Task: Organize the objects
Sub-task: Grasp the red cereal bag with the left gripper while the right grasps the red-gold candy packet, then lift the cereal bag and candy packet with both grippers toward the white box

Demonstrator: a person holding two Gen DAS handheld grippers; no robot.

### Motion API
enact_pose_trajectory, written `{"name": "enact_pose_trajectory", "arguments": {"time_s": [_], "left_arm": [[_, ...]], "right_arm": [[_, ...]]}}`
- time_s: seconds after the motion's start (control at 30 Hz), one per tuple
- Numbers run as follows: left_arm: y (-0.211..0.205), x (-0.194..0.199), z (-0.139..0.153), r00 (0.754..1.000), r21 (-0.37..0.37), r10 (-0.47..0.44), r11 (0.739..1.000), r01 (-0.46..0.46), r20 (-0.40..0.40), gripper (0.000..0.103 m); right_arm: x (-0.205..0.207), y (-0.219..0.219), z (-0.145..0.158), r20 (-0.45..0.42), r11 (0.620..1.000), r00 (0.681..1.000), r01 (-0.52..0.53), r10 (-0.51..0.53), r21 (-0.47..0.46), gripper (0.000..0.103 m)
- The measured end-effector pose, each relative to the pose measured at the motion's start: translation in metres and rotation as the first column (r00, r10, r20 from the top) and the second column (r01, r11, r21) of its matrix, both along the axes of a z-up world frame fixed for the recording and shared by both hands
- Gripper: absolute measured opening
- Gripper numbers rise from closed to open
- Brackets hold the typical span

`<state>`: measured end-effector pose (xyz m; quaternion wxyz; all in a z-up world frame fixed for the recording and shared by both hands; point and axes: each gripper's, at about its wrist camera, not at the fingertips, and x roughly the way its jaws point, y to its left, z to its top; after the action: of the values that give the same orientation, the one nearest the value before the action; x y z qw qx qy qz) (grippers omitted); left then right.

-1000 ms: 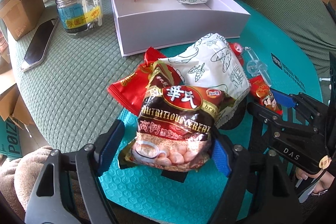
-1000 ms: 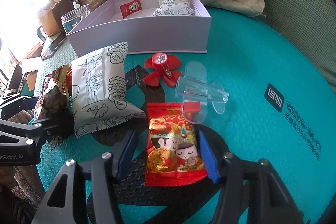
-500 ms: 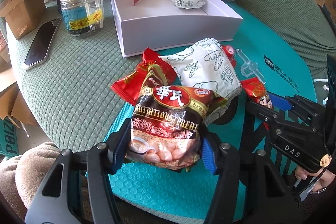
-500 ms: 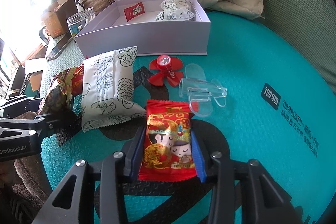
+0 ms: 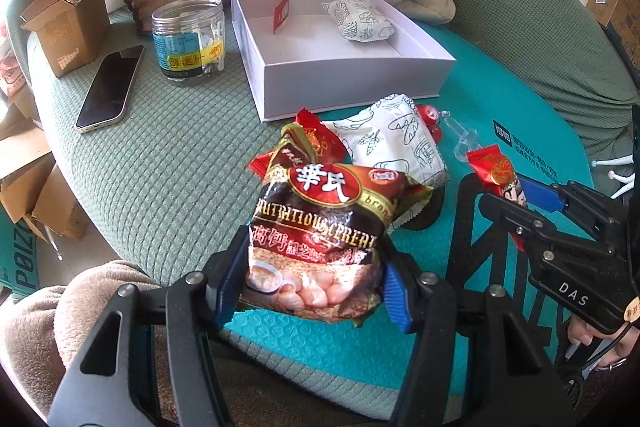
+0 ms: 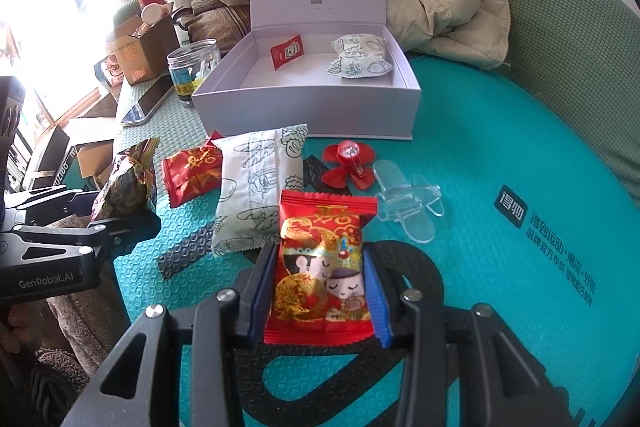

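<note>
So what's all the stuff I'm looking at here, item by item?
white box: one, lid open, back of teal mat
red sachet: one, inside box
doodle-print packs: two, white; one in box, one on mat
red candy bag: one, on mat
red flower clip: one, on mat
clear plastic clip: one, on mat
jar: one, clear, left of box
phone: one, dark, by jar
cereal bag: one, brown, in left hand-held gripper
red cartoon candy bag: one, in right hand-held gripper

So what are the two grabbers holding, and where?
Left gripper pinches the cereal bag by its lower sides; right gripper the red candy packet, likewise.
</note>
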<state>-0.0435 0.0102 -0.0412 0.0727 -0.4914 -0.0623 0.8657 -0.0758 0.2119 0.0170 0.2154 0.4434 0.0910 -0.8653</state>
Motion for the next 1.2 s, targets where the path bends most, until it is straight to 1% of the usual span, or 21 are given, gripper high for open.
{"name": "enact_pose_trajectory", "arguments": {"time_s": [0.37,0.67,0.9,1.2], "left_arm": [[-0.02,0.01,0.027,0.997,-0.005,0.049,0.999,-0.049,-0.059,0.057],[-0.04,0.008,0.04,0.993,-0.021,0.086,0.996,-0.088,-0.084,0.057],[-0.048,-0.005,0.046,0.991,-0.03,0.104,0.994,-0.108,-0.089,0.057],[-0.047,-0.034,0.049,0.993,-0.038,0.084,0.995,-0.087,-0.08,0.057]], "right_arm": [[0.012,-0.028,0.032,-0.066,0.996,0.994,-0.089,0.087,-0.019,0.042],[0.012,-0.053,0.047,-0.099,0.986,0.982,-0.165,0.162,-0.031,0.042],[0.0,-0.069,0.057,-0.117,0.977,0.972,-0.209,0.203,-0.037,0.042],[-0.023,-0.077,0.062,-0.13,0.973,0.967,-0.227,0.22,-0.045,0.042]]}}
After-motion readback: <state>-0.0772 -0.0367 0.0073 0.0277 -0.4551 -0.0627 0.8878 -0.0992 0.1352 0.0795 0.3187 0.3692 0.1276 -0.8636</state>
